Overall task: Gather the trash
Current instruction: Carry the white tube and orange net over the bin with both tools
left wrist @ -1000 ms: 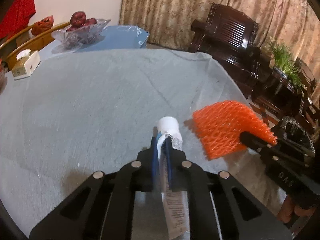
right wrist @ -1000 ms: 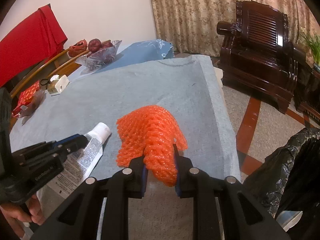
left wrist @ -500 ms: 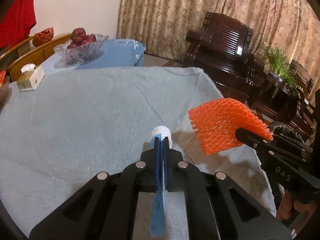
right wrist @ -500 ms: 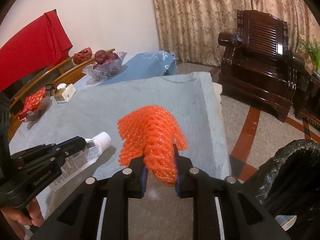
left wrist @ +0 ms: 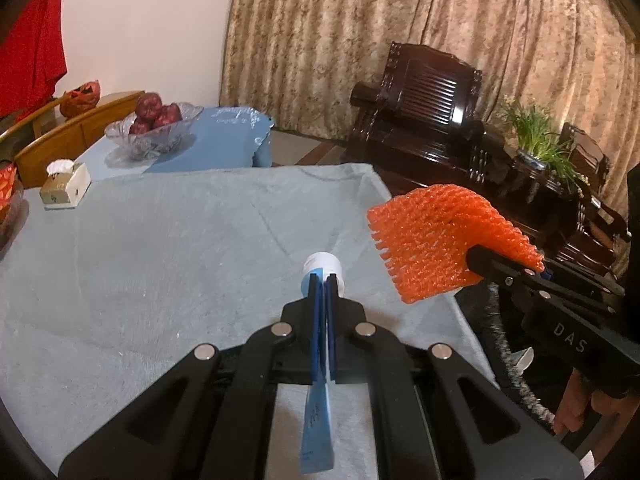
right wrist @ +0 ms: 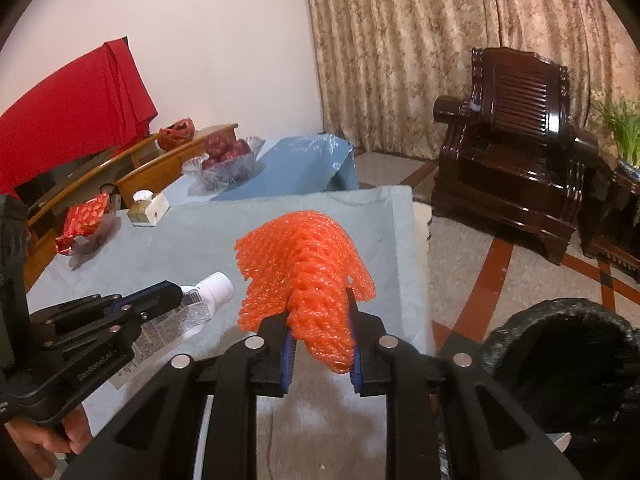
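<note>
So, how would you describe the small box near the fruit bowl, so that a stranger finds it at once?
On the table under the grey-blue cloth, look at the far left edge, just before the glass fruit bowl. The small white box there has tissue poking from its top.

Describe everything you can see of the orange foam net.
The foam net is bright orange, a soft mesh sleeve with small open cells, bent and partly flattened. The right tool is shut on its near end, blue pads pressing both sides, so that end is bunched. The net hangs in the air above the table's right edge and touches nothing else. Its free end, with a toothed, frayed rim, fans out away from the tool. The tube hangs apart to its left.
</note>
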`<state>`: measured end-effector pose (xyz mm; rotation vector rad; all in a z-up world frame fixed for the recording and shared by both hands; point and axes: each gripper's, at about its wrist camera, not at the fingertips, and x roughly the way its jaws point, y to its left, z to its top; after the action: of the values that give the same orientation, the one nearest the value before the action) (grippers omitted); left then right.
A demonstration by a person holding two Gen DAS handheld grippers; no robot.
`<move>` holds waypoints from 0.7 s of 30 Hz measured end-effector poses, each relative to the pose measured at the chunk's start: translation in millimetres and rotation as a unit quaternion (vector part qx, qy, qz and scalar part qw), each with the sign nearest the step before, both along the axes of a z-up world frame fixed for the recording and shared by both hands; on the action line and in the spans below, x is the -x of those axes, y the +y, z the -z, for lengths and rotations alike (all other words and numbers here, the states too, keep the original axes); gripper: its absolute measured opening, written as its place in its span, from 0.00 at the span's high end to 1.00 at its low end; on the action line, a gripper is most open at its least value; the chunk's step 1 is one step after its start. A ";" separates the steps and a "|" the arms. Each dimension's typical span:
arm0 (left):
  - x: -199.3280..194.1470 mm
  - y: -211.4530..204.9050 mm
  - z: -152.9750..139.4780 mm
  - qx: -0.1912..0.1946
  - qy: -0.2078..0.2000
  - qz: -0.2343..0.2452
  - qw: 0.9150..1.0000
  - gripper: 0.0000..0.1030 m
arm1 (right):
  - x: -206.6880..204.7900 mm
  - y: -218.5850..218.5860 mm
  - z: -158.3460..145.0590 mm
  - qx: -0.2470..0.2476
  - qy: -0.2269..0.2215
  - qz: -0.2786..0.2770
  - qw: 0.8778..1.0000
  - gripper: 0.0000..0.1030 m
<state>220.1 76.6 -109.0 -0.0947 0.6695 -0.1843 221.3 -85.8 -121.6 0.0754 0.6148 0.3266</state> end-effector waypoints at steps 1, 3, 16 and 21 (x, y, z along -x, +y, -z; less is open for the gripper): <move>2.4 -2.4 -3.0 0.000 -0.003 0.002 1.000 0.98 | 2.8 -1.5 -2.7 0.000 -0.002 0.001 1.000 0.80; 7.3 -7.6 -9.4 0.002 -0.008 0.006 1.000 0.98 | 10.6 -7.8 -9.3 -0.002 -0.007 0.007 1.000 0.80; 32.9 -61.5 -35.6 0.015 -0.032 0.055 0.998 0.98 | 56.6 -59.5 -38.5 0.000 -0.035 0.050 0.998 0.80; 38.5 -94.0 -38.4 0.017 -0.036 0.087 0.995 0.98 | 73.6 -94.3 -41.1 -0.004 -0.036 0.085 0.996 0.80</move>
<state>181.5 -17.5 -70.7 -0.0627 0.6033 -0.3645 147.7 -180.1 -80.5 0.1218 0.5320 0.1671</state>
